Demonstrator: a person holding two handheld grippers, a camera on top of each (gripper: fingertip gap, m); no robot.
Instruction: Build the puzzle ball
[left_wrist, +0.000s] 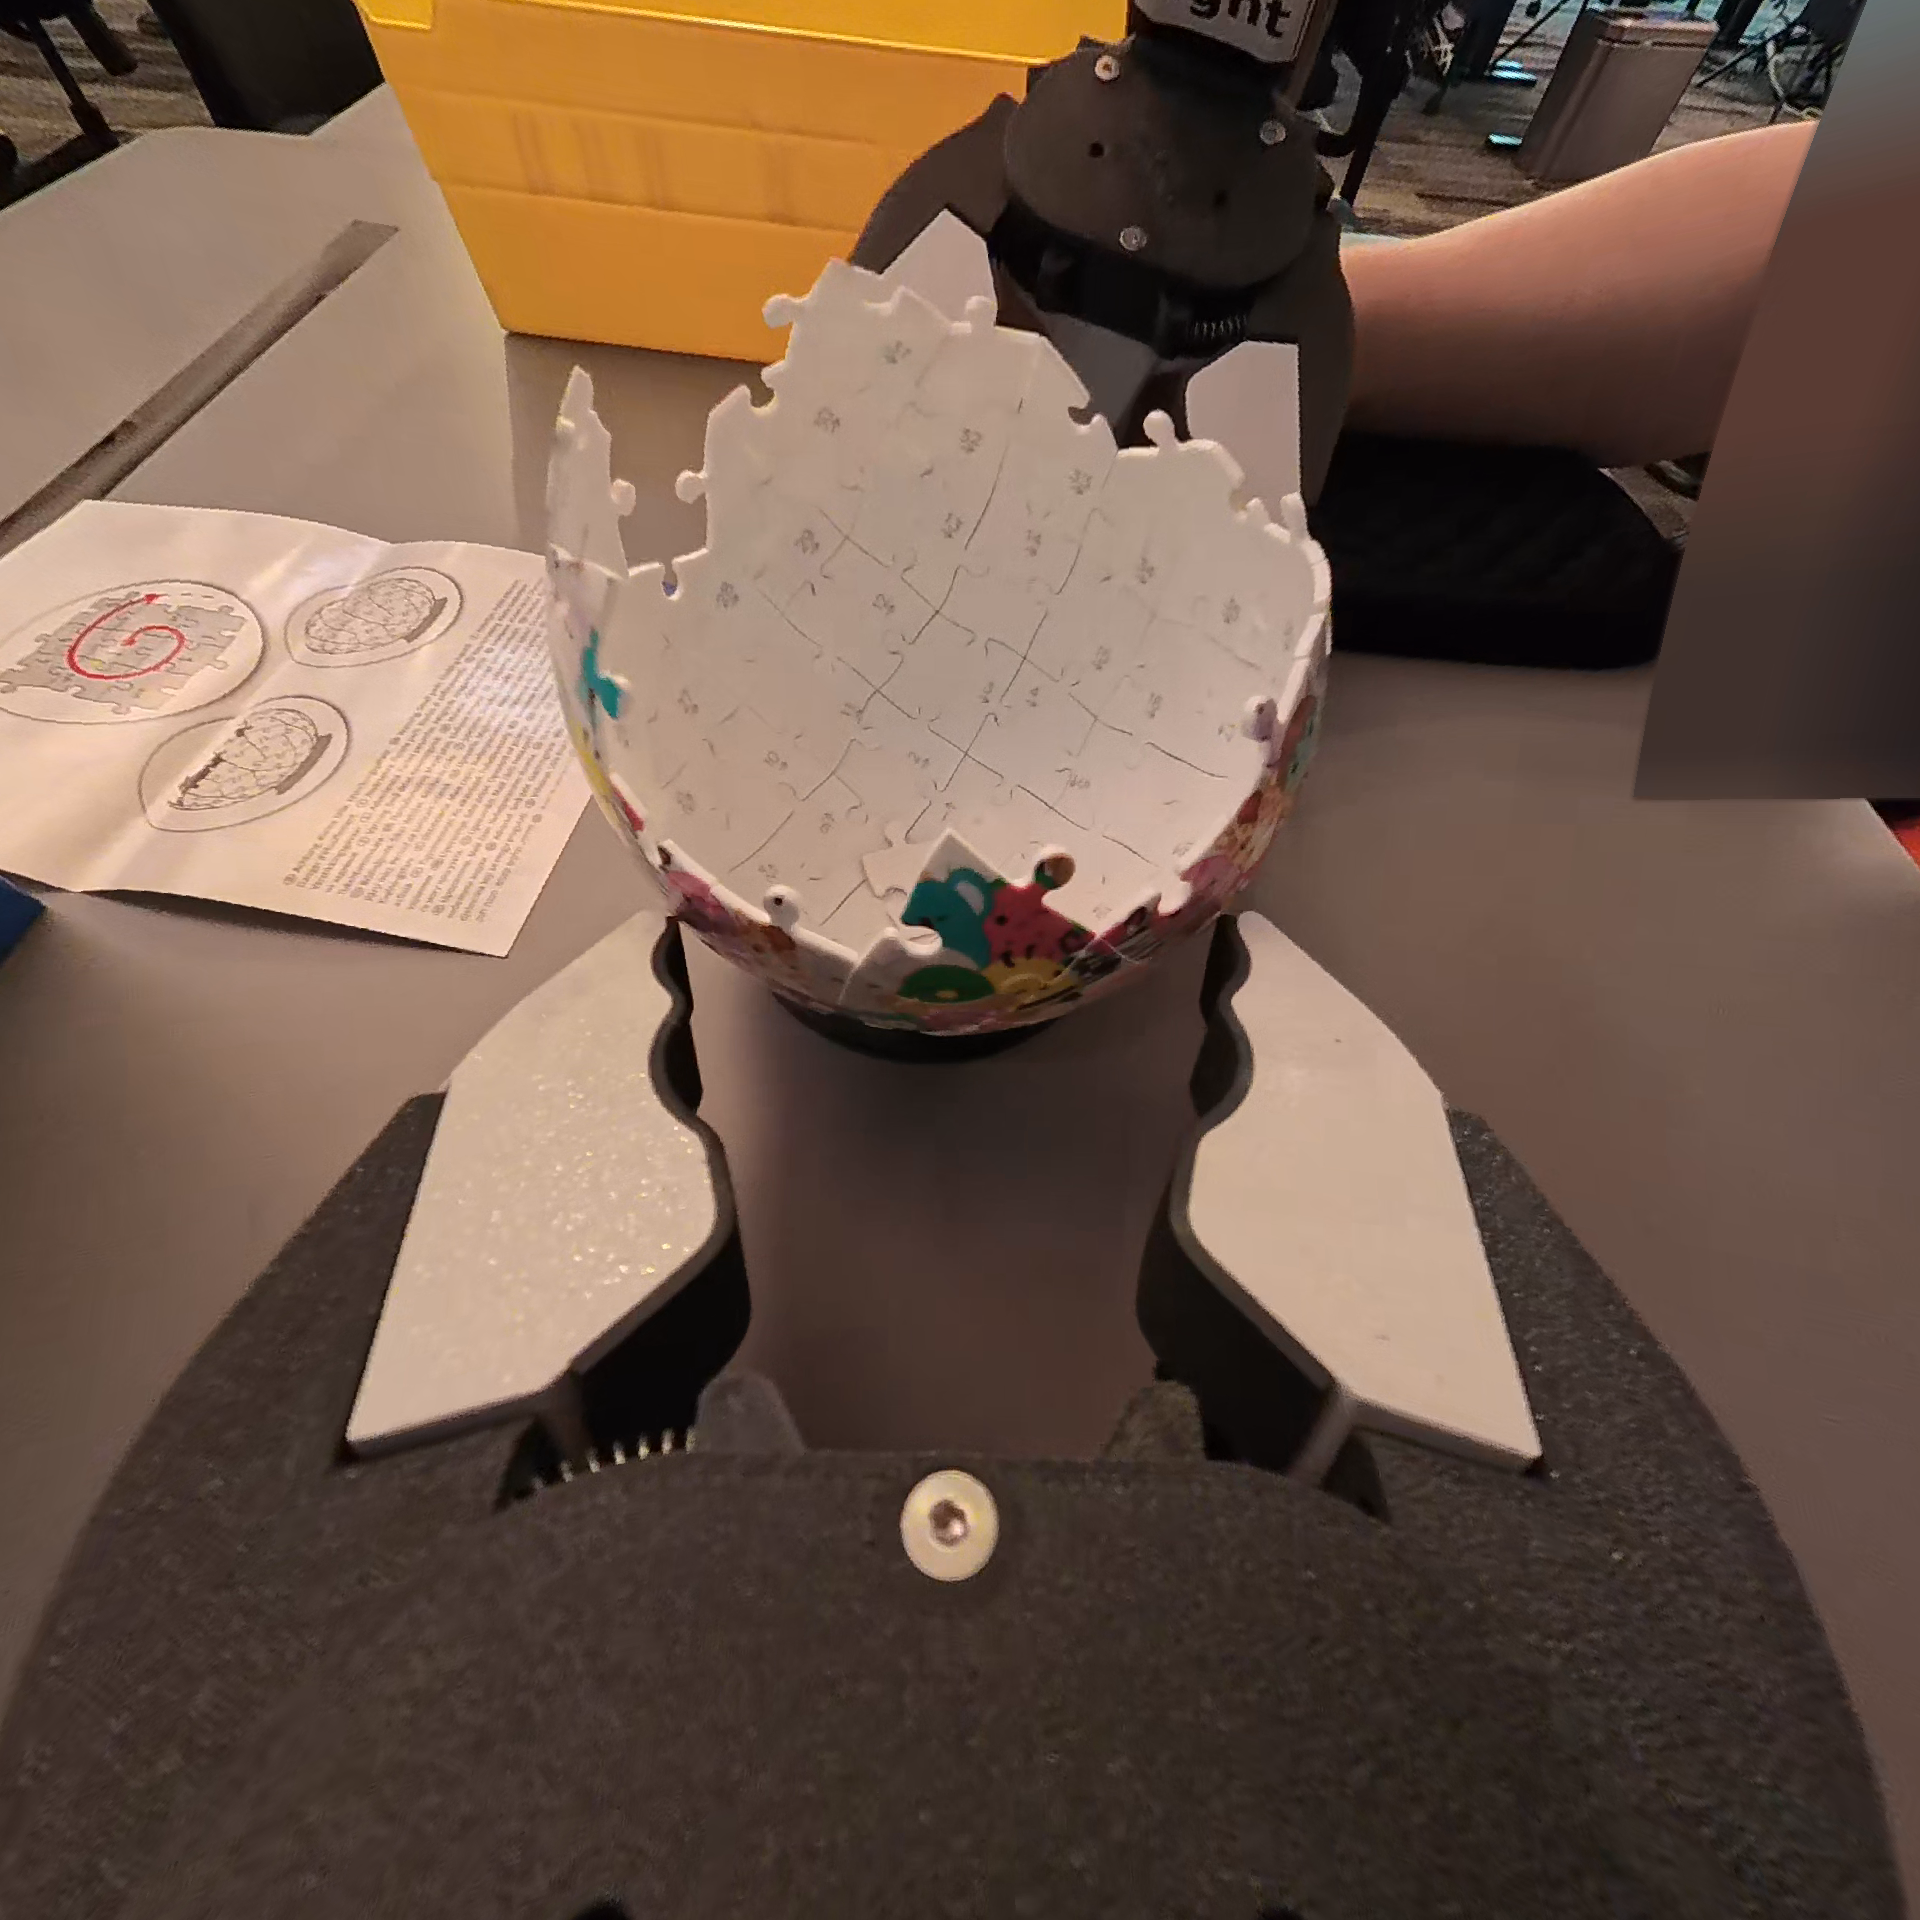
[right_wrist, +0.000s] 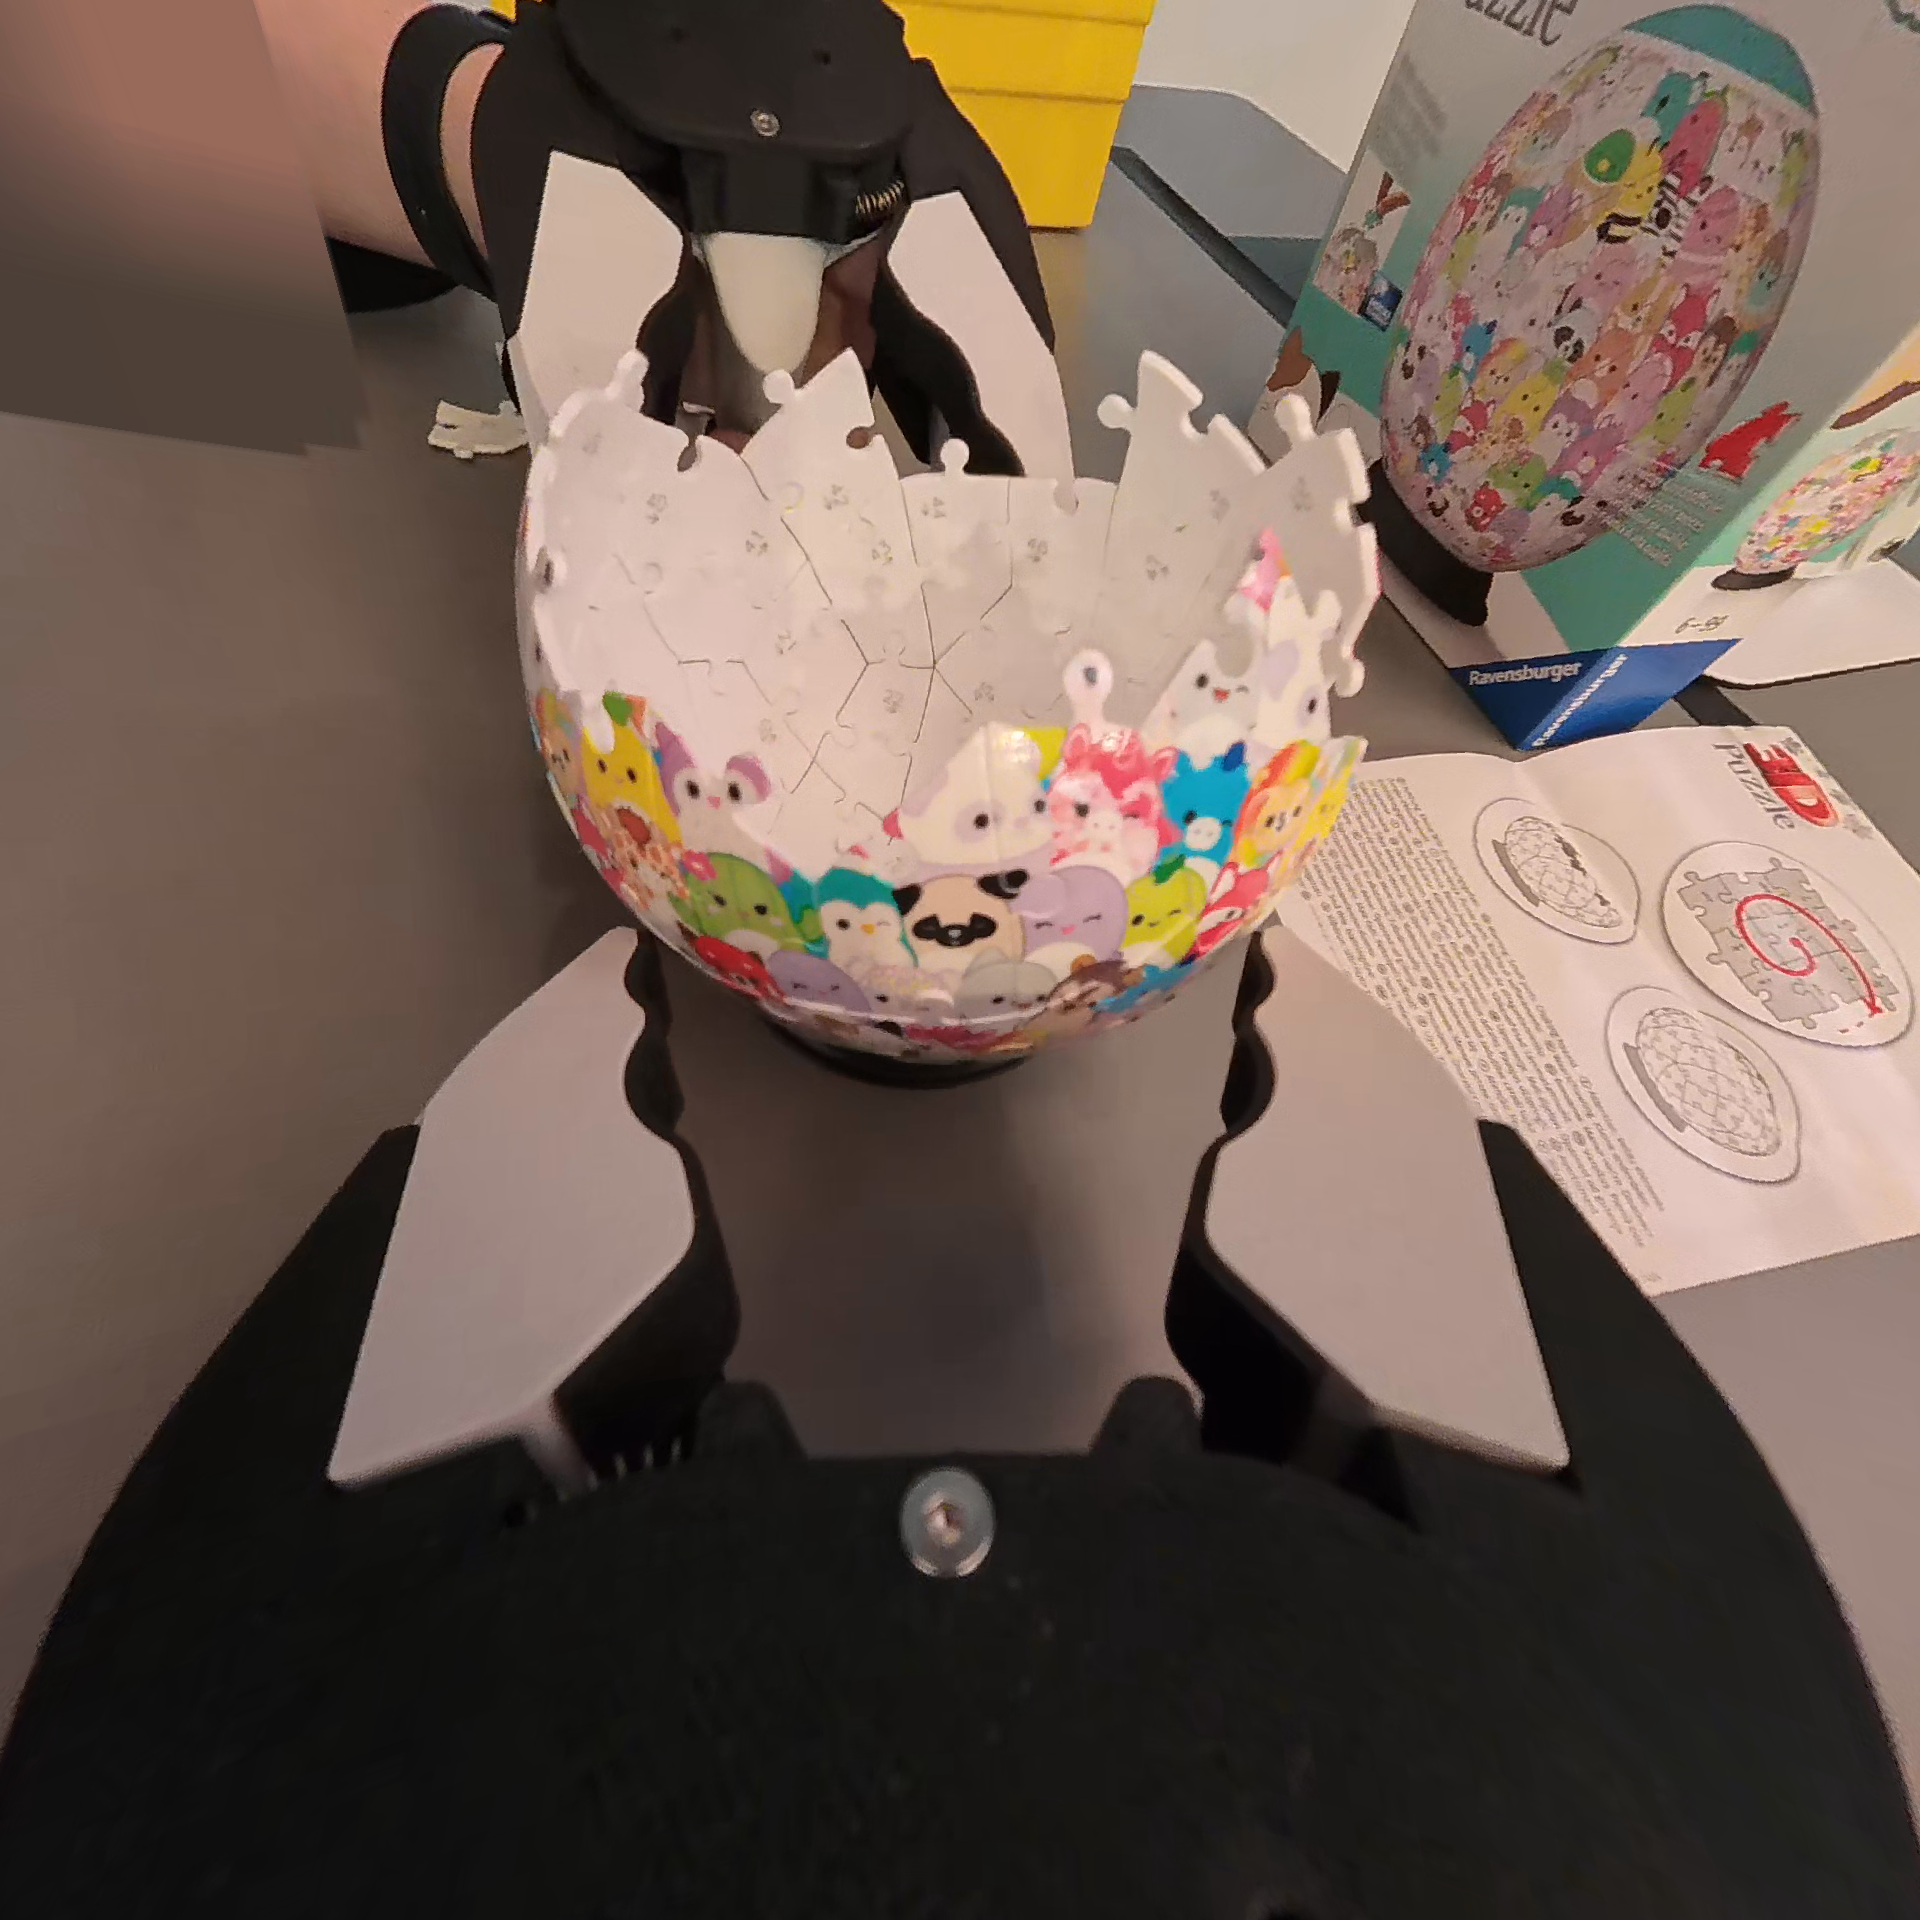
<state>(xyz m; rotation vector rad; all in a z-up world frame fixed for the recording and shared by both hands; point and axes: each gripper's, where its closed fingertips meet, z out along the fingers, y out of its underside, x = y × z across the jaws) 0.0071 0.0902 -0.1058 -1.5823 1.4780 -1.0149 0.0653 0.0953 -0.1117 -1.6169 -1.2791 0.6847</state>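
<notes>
Left gripper (left_wrist: 945, 951) grainy dark-grey body, pale grey finger plates, wavy black pads, silver screw, right gripper (right_wrist: 945, 961) alike

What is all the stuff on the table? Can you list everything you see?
Puzzle ball: one, half built, colourful outside, white inside, middle of the table.
Stand: one, black, under the ball.
Instruction sheet: one, white, flat beside the ball.
Puzzle box: one, teal and white with a picture of the finished ball, behind the sheet.
Bin: one, yellow, at the back.
Loose pieces: a few, white, behind the ball.
Pad: one, black, under the person's arm.
Table: one, grey.
Arm: one, resting at the back.
Left gripper: open, empty, facing the ball.
Right gripper: open, empty, on the opposite side.
</notes>
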